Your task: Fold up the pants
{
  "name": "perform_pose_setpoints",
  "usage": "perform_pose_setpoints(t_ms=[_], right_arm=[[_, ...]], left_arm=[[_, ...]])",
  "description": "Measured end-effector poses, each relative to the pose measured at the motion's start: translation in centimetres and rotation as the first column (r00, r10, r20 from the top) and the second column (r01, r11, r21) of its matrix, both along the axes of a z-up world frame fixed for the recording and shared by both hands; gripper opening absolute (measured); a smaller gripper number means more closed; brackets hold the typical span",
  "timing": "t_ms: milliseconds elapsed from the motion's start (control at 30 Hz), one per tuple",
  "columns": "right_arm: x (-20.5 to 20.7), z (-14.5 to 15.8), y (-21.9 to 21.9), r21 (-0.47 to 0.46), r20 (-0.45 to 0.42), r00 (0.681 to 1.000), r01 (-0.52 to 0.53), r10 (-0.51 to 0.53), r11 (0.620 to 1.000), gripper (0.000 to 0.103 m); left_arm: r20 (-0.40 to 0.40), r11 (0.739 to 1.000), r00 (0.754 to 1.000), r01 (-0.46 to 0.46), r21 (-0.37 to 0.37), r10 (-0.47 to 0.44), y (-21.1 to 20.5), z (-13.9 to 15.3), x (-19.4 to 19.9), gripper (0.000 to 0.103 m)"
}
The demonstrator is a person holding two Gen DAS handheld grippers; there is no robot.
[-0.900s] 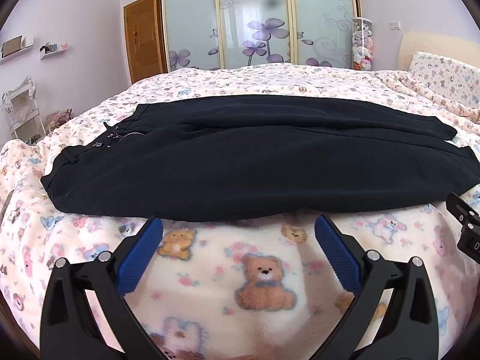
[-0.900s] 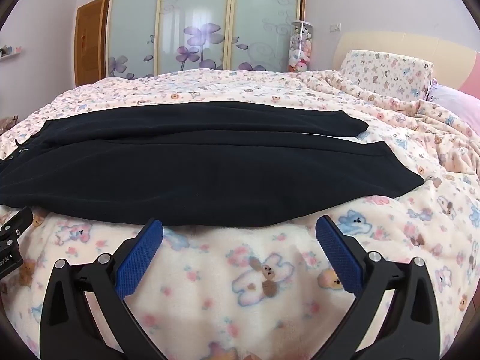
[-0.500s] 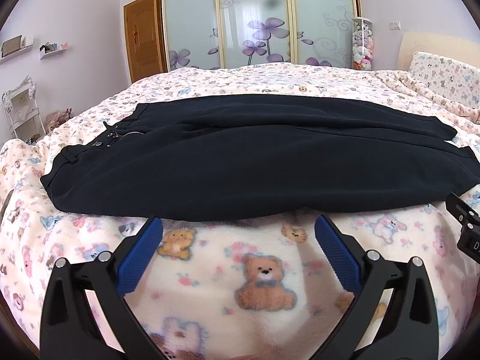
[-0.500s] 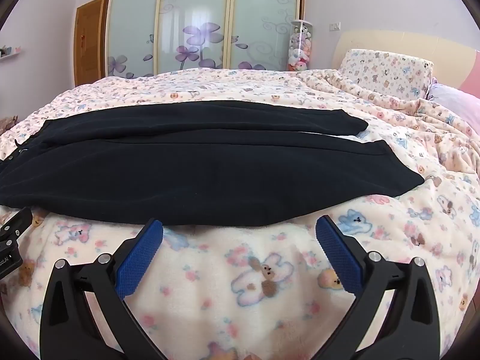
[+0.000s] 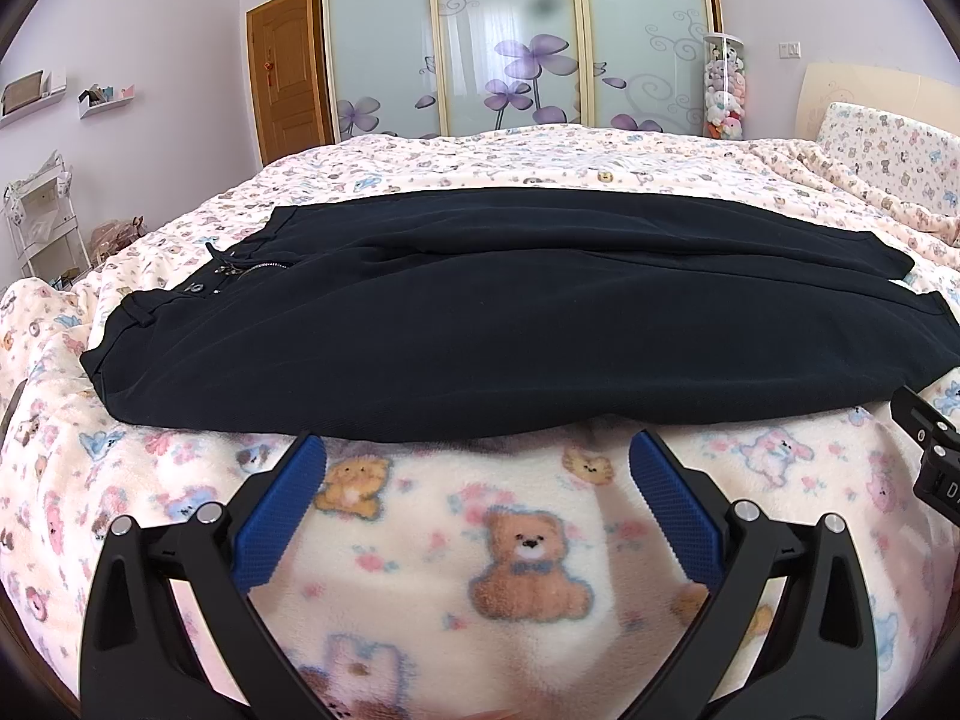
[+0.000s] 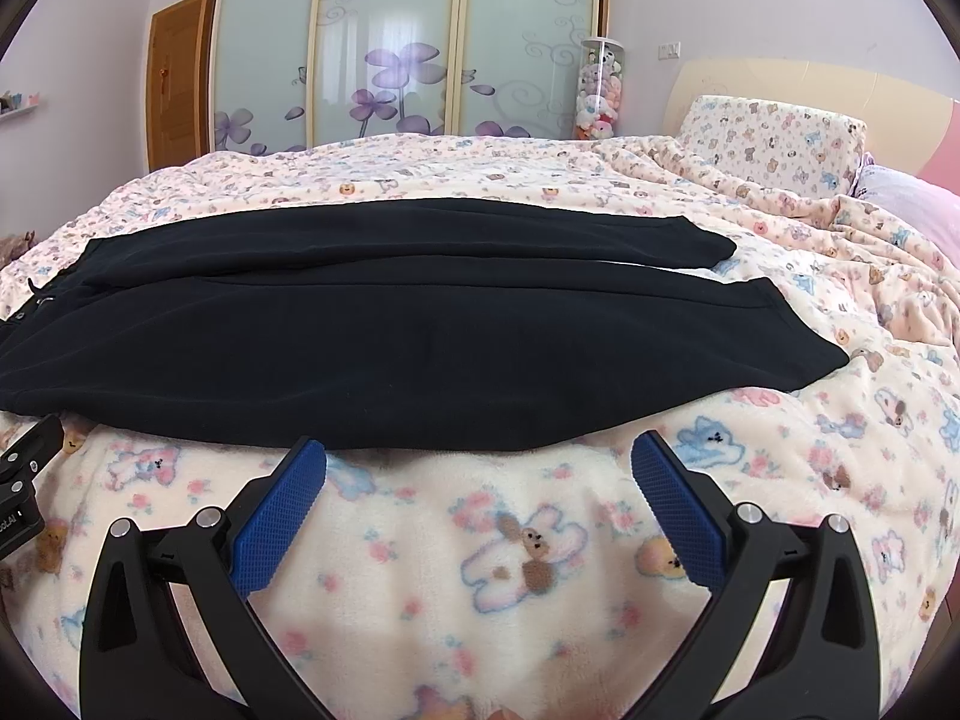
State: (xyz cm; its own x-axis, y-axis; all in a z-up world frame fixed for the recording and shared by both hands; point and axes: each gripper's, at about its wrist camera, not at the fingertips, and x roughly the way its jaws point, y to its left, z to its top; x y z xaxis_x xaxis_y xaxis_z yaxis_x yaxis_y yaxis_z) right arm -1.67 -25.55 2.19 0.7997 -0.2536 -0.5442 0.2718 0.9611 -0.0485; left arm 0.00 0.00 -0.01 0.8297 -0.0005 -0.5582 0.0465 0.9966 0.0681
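Dark navy pants [image 5: 480, 324] lie flat across the bed, waistband with zipper at the left, both legs stretched to the right. In the right wrist view the pants [image 6: 420, 336] show their leg ends at the right. My left gripper [image 5: 477, 450] is open and empty, just in front of the pants' near edge. My right gripper [image 6: 478, 453] is open and empty, also just short of the near edge. Part of the right gripper shows at the right edge of the left wrist view [image 5: 930, 462].
The bed is covered by a cream fleece blanket [image 5: 528, 540] with teddy bears. A pillow [image 6: 774, 144] and headboard stand at the right. Sliding wardrobe doors [image 5: 510, 36], a wooden door [image 5: 288, 72] and a tube of soft toys [image 6: 600, 90] are behind the bed.
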Motion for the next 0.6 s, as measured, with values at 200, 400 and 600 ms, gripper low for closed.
perform_pose_setpoints(t_ms=[200,400,600], right_arm=[[0.05,0.01,-0.12,0.000,-0.001,1.000,0.000,0.000,1.000,0.102],[0.08,0.01,-0.18,0.001,-0.002,1.000,0.000,0.000,1.000,0.102],[0.12,0.01,-0.23,0.002,-0.003,1.000,0.000,0.000,1.000,0.102]], left_arm=[[-0.001,1.000,1.000,0.000,0.000,0.000,0.00,0.00,0.01,0.101],[-0.002,1.000,1.000,0.000,0.000,0.000,0.00,0.00,0.01,0.101],[-0.002,1.000,1.000,0.000,0.000,0.000,0.00,-0.01,0.02,0.101]])
